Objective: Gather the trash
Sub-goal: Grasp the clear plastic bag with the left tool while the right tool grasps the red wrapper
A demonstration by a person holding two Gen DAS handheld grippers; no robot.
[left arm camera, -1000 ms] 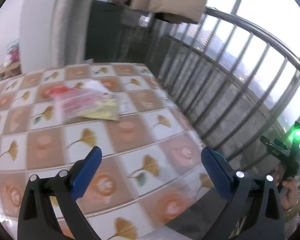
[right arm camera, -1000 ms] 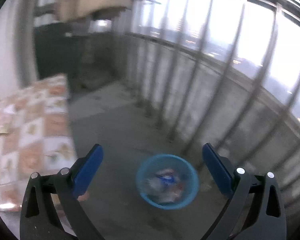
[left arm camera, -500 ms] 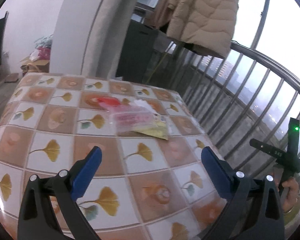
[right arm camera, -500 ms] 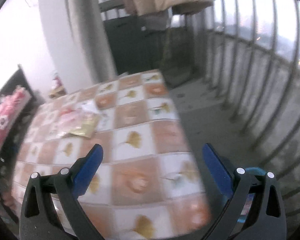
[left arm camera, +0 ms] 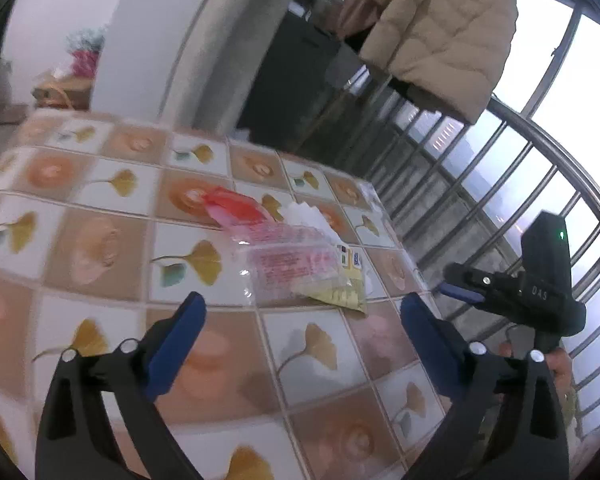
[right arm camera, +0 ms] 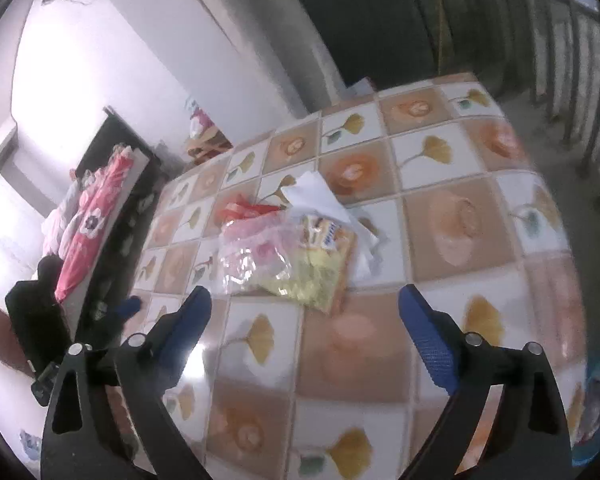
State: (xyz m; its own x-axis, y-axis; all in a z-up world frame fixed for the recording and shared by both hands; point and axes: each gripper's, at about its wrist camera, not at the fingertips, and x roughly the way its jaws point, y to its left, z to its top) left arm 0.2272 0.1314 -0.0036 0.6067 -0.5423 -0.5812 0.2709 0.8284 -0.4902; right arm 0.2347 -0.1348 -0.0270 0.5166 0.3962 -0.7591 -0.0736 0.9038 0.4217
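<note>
Left wrist view: my left tool (left arm camera: 302, 314) sits at lower centre, blue pads spread wide, nothing between them; the jaws have just been closing a touch. It hovers above the desk (left arm camera: 100, 240), a glossy tiled-pattern top with ginkgo leaves and peach squares. The trash pile (left arm camera: 296, 264) lies at frame centre, just beyond the pads: clear crinkly plastic bag (left arm camera: 288, 268) on top, yellow foil wrapper (left arm camera: 340, 292) poking out lower right, red wrapper (left arm camera: 236, 206) and white crumpled tissue (left arm camera: 304, 214) behind. All flat, light, floppy stuff. My right tool (left arm camera: 460, 292) shows at right edge, coming in from the railing side, so both aim at the same heap.

Right wrist view: right tool (right arm camera: 304, 312) at lower centre, pads wide apart, empty, jaws also just closing slightly. The pile is at centre, just past the pads; plastic bag (right arm camera: 256, 256) overlaps the yellow wrapper (right arm camera: 316, 276), tissue (right arm camera: 320, 196) above. Blue bin (right arm camera: 596, 408) peeks in at the lower right edge, beside the desk, likely there for a short carry. I judge the step as approach before the pinch; thin film may slip.
</note>
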